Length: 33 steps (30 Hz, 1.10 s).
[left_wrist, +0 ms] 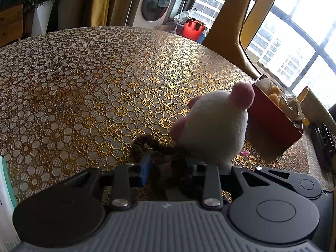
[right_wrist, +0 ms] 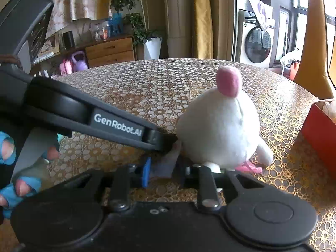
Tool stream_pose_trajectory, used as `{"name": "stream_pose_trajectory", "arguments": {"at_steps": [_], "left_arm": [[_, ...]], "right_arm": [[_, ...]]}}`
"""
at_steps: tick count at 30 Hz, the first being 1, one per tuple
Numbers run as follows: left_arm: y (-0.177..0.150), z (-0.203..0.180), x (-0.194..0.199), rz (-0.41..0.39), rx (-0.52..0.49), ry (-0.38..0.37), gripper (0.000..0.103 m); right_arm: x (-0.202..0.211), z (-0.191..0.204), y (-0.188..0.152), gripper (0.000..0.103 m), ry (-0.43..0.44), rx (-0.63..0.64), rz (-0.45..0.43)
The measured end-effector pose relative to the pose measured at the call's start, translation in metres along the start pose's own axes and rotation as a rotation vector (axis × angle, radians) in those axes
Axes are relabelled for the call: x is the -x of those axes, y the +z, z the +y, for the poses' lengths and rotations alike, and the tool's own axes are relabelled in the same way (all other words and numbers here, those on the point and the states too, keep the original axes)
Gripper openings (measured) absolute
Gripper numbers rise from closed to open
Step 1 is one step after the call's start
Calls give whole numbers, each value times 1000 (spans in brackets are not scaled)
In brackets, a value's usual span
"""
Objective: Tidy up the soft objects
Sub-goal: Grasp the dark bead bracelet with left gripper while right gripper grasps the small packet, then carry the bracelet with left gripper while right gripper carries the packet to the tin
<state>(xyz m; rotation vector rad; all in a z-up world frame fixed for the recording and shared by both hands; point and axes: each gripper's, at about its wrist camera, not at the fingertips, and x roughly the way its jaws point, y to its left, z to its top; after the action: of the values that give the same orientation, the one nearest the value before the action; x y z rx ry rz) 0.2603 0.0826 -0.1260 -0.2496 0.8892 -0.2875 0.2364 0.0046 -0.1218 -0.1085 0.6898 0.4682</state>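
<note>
White plush toy (right_wrist: pixel 218 130) with pink ear stands on the patterned tablecloth (left_wrist: pixel 84 79), beside a red box (left_wrist: pixel 275 124). Left gripper (left_wrist: pixel 168 166) pinches its dark brown yarn tail (left_wrist: pixel 147 142); right gripper (right_wrist: pixel 166 168) closes on its white fabric label (right_wrist: pixel 166 163). Such thin holds risk slipping or tearing, and the toy could topple when lifted.

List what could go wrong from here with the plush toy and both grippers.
1. The left gripper pinches only a thin brown cord by the plush toy; it may slip.
2. The right gripper holds just the toy's white tag, which might tear.
3. The red box stands close; a swing could knock it.
</note>
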Motion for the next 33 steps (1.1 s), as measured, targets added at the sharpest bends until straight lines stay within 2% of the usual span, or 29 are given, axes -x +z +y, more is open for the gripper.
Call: {"name": "stream_pose_trajectory", "arguments": {"at_steps": [1, 4, 13, 20, 26, 33], "left_arm": [[0, 0, 0, 0, 2, -7, 16], [1, 2, -1, -1, 9, 3, 10], [-5, 13, 12, -39, 58, 6, 8], [-9, 18, 33, -63, 105, 2, 7], [-10, 8, 55, -68, 96, -4, 7], [-7, -15, 86, -88, 78, -13, 7]], "right_arm": [[0, -1, 0, 20, -3, -2, -1], [-1, -2, -1, 16, -4, -6, -8], [9, 0, -4, 6, 20, -9, -39], [26, -4, -3, 5, 20, -13, -47], [49, -18, -1, 5, 20, -45, -31], [95, -45, -1, 5, 36, -65, -29]]}}
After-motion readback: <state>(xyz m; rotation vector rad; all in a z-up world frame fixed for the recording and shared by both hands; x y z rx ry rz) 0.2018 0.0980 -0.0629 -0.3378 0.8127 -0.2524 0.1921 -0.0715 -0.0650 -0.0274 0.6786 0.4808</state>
